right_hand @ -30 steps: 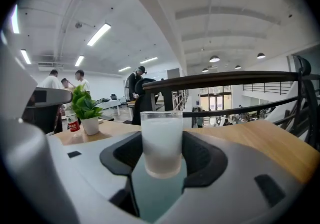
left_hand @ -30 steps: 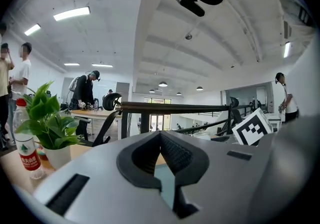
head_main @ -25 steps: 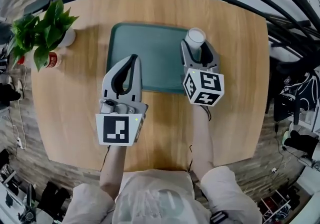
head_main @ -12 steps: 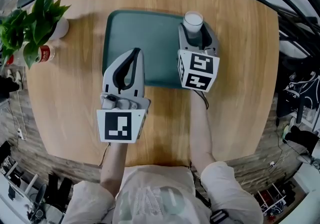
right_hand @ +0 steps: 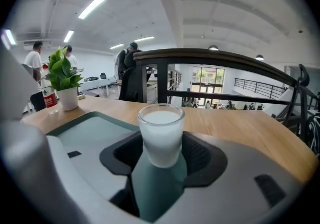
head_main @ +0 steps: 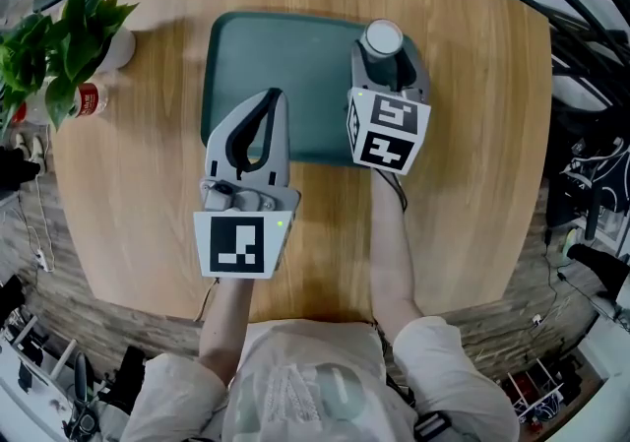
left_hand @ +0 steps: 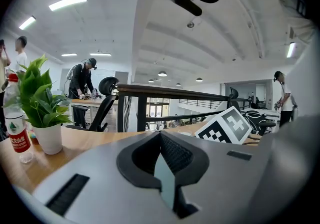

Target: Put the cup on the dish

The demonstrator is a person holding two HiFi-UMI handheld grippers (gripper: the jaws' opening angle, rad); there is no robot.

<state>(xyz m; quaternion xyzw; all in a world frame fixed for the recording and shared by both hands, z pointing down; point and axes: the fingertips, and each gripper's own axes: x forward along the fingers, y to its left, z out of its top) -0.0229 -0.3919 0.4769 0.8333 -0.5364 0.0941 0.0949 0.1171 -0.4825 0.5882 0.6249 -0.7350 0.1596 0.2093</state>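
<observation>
One cup (right_hand: 160,135) gripped by right tongs (head_main: 387,61) over far-right corner of dish (head_main: 295,56); release judged outstanding. Left tongs (head_main: 274,97) closed, empty, at dish near edge.

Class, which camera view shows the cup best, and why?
The right gripper view: the cup fills the centre, side-on, between the jaws. The head view shows only its top from above. The left gripper view does not show it clearly.

Open-plan office on a mezzanine level: ceiling strip lights (left_hand: 68,2), a black railing (left_hand: 175,91), an office chair (left_hand: 100,115), people (left_hand: 82,81) standing at a far desk (left_hand: 80,102), and a potted plant (head_main: 59,46) on the round wooden bench (head_main: 472,135).
</observation>
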